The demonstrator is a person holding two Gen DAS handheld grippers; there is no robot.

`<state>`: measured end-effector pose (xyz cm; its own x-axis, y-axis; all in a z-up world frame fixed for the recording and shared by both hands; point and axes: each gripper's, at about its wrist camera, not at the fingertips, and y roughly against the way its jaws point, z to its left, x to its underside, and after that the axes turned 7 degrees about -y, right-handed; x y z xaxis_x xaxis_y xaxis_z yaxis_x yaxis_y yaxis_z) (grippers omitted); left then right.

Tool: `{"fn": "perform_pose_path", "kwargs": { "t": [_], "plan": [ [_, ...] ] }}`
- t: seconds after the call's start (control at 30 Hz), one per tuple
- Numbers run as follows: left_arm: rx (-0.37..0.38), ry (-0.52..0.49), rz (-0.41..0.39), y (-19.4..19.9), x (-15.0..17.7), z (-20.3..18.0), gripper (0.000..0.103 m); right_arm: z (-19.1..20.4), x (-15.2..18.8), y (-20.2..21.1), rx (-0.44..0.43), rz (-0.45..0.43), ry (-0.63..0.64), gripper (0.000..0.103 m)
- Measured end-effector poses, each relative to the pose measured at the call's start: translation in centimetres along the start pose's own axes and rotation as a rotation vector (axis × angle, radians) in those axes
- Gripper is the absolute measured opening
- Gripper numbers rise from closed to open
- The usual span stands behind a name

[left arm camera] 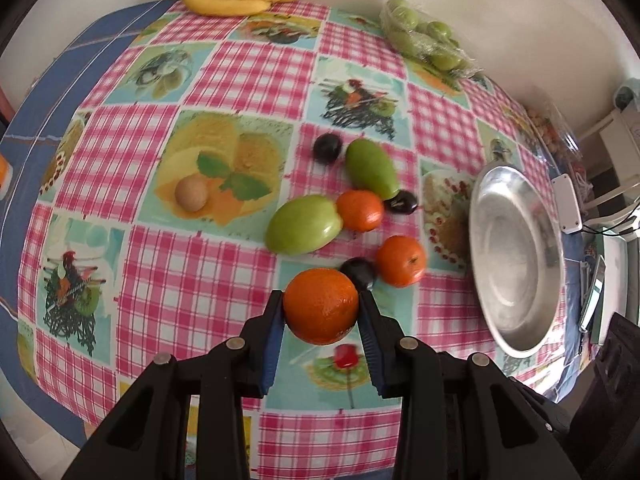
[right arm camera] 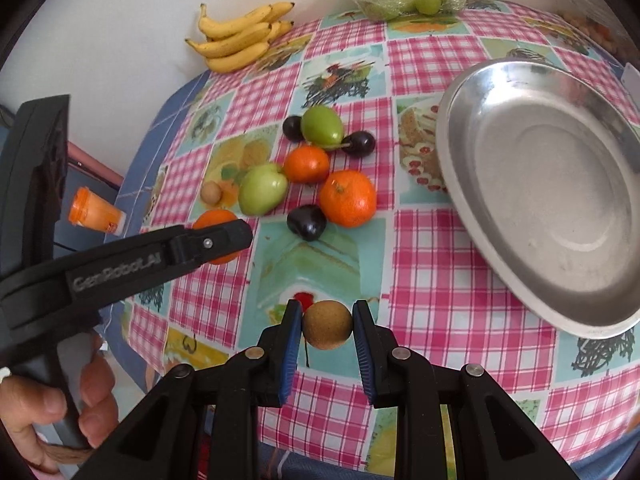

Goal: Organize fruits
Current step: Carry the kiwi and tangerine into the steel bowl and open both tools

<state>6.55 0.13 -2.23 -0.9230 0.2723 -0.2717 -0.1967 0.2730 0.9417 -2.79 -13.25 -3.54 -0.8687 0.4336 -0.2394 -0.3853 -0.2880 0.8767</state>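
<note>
Two fruits held at once | left gripper (left arm camera: 321, 312) clamped on a round orange (left arm camera: 321, 306), lifted above the checked cloth | right gripper (right arm camera: 327, 325) pinching a small brown round fruit (right arm camera: 327, 324) | both near the empty steel dish (right arm camera: 560, 200) at right, likely their destination | remaining oranges, green fruits, dark plums clustered mid-table (left arm camera: 200, 272).
</note>
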Motion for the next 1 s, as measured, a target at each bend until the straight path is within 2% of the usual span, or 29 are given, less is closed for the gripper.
{"fn": "perform_pose_path", "kwargs": {
  "t": [0.13, 0.3, 0.47, 0.53, 0.77, 1.0],
  "plan": [
    [0.028, -0.001, -0.013, 0.3, -1.5, -1.4, 0.038, -1.2, -2.0, 0.3, -0.005, -0.019, -0.070, 0.028],
    [0.044, -0.023, -0.016, 0.1, -3.6, -3.6, 0.038, -2.7, -4.7, 1.5, 0.030, -0.093, -0.121, 0.028],
    [0.059, -0.077, -0.017, -0.6, -5.6, -7.0, 0.038, -5.8, -7.5, 3.1, 0.124, -0.169, -0.190, 0.028],
    [0.077, -0.095, -0.010, -1.3, -6.1, -8.7, 0.038, -7.8, -8.2, 3.6, 0.147, -0.175, -0.235, 0.028],
    [0.150, -0.174, 0.027, -3.6, -6.2, -14.4, 0.038, -13.6, -8.8, 5.3, 0.228, -0.217, -0.373, 0.028],
    [0.126, -0.228, 0.044, -5.8, -5.9, -17.7, 0.038, -16.7, -8.5, 6.4, 0.269, -0.232, -0.438, 0.028]
  ]
}}
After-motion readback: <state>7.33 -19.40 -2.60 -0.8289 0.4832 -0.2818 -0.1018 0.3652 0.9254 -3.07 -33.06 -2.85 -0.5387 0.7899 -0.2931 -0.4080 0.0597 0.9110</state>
